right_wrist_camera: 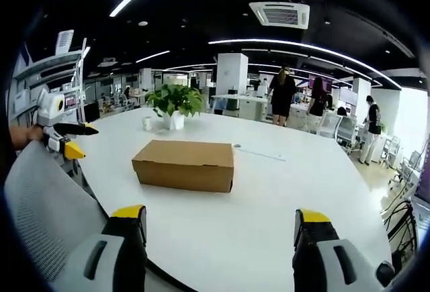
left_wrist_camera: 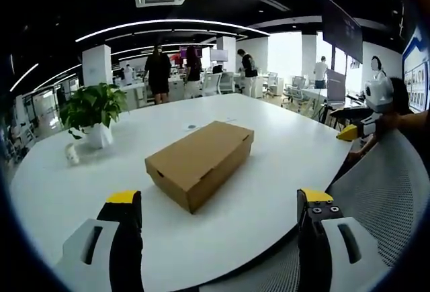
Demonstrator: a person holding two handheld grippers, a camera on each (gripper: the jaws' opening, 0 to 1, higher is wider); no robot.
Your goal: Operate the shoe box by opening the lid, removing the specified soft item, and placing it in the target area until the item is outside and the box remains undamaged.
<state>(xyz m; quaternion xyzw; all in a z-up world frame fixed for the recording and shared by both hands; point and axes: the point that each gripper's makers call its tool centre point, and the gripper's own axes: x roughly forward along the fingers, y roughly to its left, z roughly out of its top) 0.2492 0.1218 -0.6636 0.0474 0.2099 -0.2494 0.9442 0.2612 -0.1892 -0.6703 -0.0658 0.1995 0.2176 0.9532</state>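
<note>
On the white round table [left_wrist_camera: 269,171], the brown cardboard shoe box [left_wrist_camera: 199,162] lies flat with its lid closed, roughly at the middle of the tabletop and well apart from both grippers. Left gripper [left_wrist_camera: 222,215]: jaws spread wide, nothing between them, held over the near table edge and pointed toward one corner of the box. Right gripper [right_wrist_camera: 220,233]: jaws likewise spread wide and empty, facing a long side of the box from the table edge. Each gripper appears at the margin of the other's view, held beside a grey mesh chair back [left_wrist_camera: 390,191]. Beyond the box, a potted plant [left_wrist_camera: 93,114] in a white pot stands near the far side of the table, with a small white cup [left_wrist_camera: 72,154] just beside it. Several people [left_wrist_camera: 158,74] stand among desks in the office behind the table. Box contents cannot be seen.
</note>
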